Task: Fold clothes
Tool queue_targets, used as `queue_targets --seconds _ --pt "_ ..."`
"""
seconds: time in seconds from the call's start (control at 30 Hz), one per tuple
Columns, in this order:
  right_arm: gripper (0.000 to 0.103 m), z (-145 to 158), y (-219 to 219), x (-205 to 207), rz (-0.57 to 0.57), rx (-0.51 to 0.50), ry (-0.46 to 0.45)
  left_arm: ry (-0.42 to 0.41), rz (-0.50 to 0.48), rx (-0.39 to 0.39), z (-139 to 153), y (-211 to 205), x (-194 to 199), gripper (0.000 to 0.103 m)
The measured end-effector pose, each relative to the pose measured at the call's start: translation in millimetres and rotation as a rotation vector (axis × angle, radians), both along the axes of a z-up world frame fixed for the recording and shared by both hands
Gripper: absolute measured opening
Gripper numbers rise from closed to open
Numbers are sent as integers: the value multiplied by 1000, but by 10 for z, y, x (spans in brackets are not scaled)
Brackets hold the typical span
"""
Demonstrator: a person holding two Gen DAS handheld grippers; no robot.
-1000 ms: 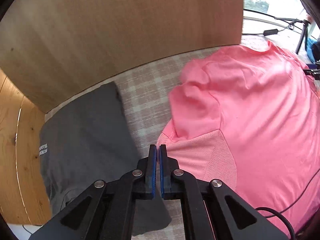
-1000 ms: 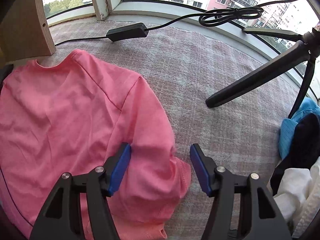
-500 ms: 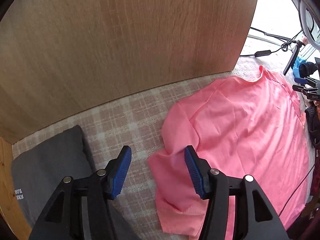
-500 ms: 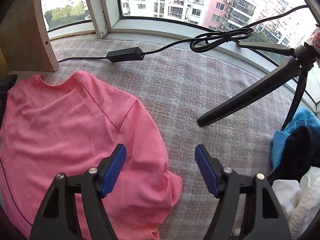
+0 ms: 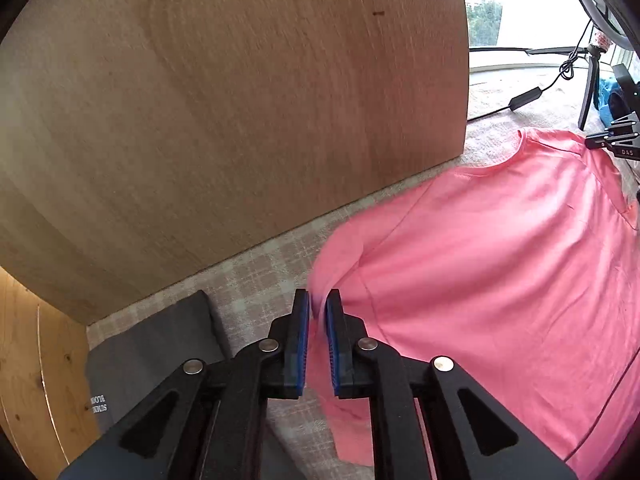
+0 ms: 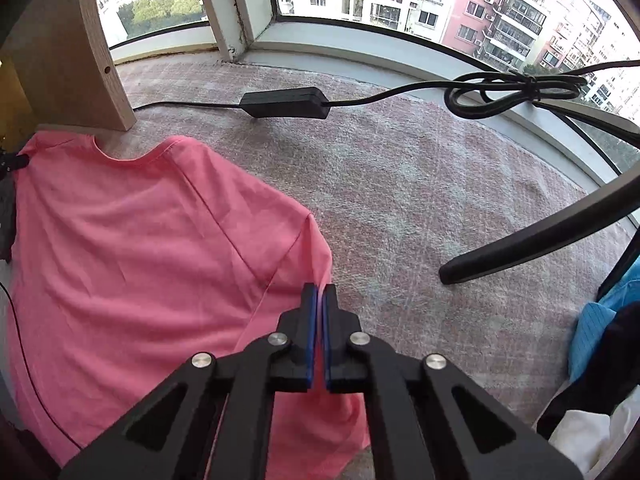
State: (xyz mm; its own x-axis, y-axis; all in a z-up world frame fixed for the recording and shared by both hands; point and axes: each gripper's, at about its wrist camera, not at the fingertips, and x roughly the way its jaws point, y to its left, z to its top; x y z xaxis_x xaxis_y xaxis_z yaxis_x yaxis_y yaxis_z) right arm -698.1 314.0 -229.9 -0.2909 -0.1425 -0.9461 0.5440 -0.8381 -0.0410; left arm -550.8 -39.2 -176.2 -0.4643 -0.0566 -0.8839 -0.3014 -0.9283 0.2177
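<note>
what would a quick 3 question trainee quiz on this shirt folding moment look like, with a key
1. True or false: the left hand-held gripper is shut on a sleeve of the pink t-shirt.
2. Multiple choice: what lies to the left of that gripper on the checked cloth? A) a folded grey garment B) a white towel C) a blue sock
3. Fill in: the right hand-held gripper is shut on the pink t-shirt's other ____.

Key: 1 true; 2 A; 3 sleeve
</note>
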Motion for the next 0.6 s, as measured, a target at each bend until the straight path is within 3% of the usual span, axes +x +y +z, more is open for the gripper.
queue_targets --seconds 0.03,0.07,0.13,0.2,0.27,0.33,0.43,0.57,0.6 --pt "3 11 25 -23 -35 86 51 -6 25 -36 -24 -51 -11 48" --pt "3 20 44 -43 -61 162 96 -19 39 -41 -50 -112 -10 65" --pt "8 62 43 -34 -44 172 112 -47 65 -47 -103 -234 -6 63" --pt "20 135 17 3 -36 117 100 -80 75 2 -123 -363 58 63" --pt "43 151 -72 78 0 83 78 -115 80 45 -177 -439 103 63" --pt "51 125 -182 161 44 76 61 -145 86 56 -253 -485 153 63" --pt "51 -68 -334 219 104 174 49 -190 86 56 -370 -525 294 63" --pt "55 -104 -196 95 -21 306 120 -218 66 81 -454 -497 439 63" --pt "55 -77 -174 92 -30 276 109 -224 59 80 -487 -474 465 63"
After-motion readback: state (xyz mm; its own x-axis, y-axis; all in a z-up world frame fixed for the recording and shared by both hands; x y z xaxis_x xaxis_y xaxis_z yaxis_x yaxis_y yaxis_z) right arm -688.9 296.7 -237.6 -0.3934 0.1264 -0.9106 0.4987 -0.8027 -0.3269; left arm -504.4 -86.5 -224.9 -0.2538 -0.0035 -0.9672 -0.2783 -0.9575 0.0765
